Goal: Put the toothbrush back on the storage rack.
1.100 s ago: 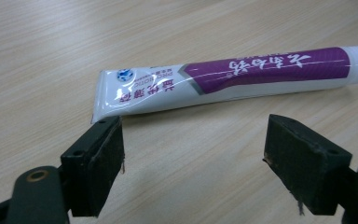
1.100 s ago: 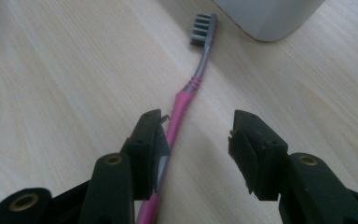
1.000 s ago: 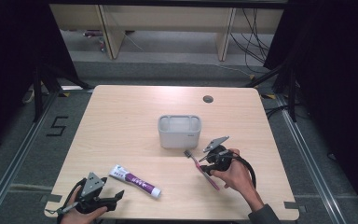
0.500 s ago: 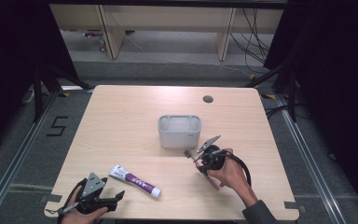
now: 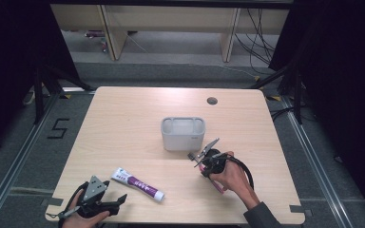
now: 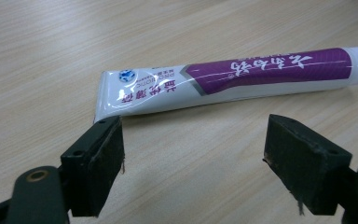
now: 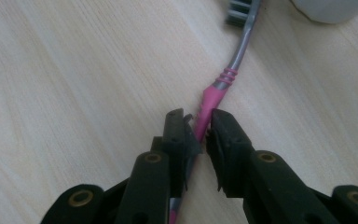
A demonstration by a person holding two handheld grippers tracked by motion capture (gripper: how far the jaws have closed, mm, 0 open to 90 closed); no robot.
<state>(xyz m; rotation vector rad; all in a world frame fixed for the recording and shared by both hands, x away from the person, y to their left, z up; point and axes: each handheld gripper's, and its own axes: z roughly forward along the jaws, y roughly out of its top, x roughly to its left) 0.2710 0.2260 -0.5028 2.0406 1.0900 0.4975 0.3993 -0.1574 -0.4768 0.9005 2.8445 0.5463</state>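
Observation:
A pink and grey toothbrush (image 7: 209, 100) lies on the wooden table (image 5: 133, 123), its bristle head (image 5: 190, 155) toward the grey holder (image 5: 183, 137). My right gripper (image 7: 199, 122) has just been closing, and its pads now pinch the pink handle; in the high view this gripper (image 5: 204, 159) is just front-right of the holder. A white and purple toothpaste tube (image 6: 233, 79) lies flat ahead of my left gripper (image 6: 193, 135), which stands open with nothing between its jaws. From above, that tube (image 5: 138, 184) is at the front left, beside the left gripper (image 5: 116, 202).
The grey holder's corner (image 7: 331, 7) shows just past the brush head. A round cable hole (image 5: 212, 100) sits in the far table edge. Shelving and cables stand on the floor beyond the table.
The right gripper has shifted slightly left toward the toothbrush and its jaws have narrowed onto the handle. The left gripper and the toothpaste tube have stayed put.

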